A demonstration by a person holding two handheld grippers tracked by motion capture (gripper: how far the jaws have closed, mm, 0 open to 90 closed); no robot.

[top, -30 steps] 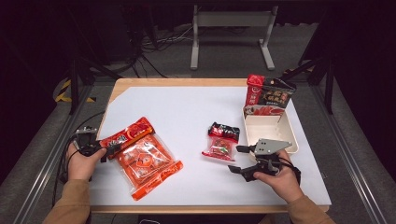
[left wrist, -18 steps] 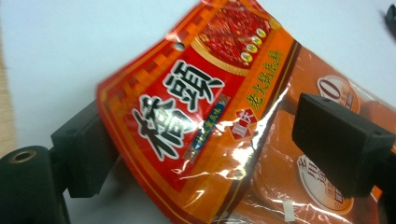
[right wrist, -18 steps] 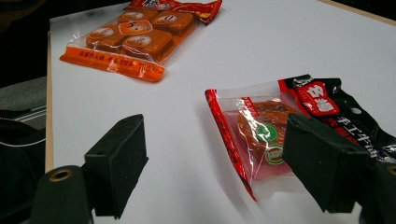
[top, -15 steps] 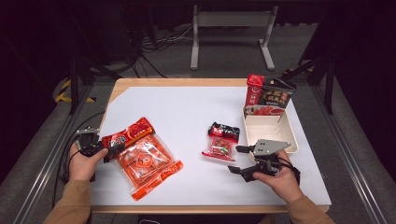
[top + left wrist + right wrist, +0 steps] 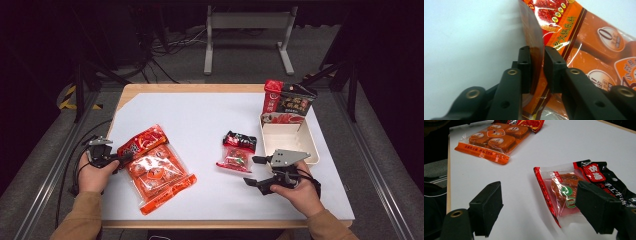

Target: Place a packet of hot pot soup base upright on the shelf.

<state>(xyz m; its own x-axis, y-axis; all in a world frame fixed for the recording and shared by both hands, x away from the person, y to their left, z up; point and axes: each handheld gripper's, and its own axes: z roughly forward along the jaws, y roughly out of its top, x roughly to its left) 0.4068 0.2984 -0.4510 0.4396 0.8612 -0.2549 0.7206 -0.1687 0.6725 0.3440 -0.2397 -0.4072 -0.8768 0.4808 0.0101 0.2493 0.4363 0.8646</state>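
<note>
Currently, from the high view, my left gripper sits by the left edge of the table, at the near-left rim of the large orange packet; my right gripper rests toward the front right, just beside the small red-and-black sachet, with the white tray behind it. Left gripper view: jaws nearly closed on a raised fold of the packet's edge; the grip looks thin, so I should seat the film deeper before lifting. Right gripper view: jaws spread wide, holding nothing, sachet lying ahead; I would approach low and square.
</note>
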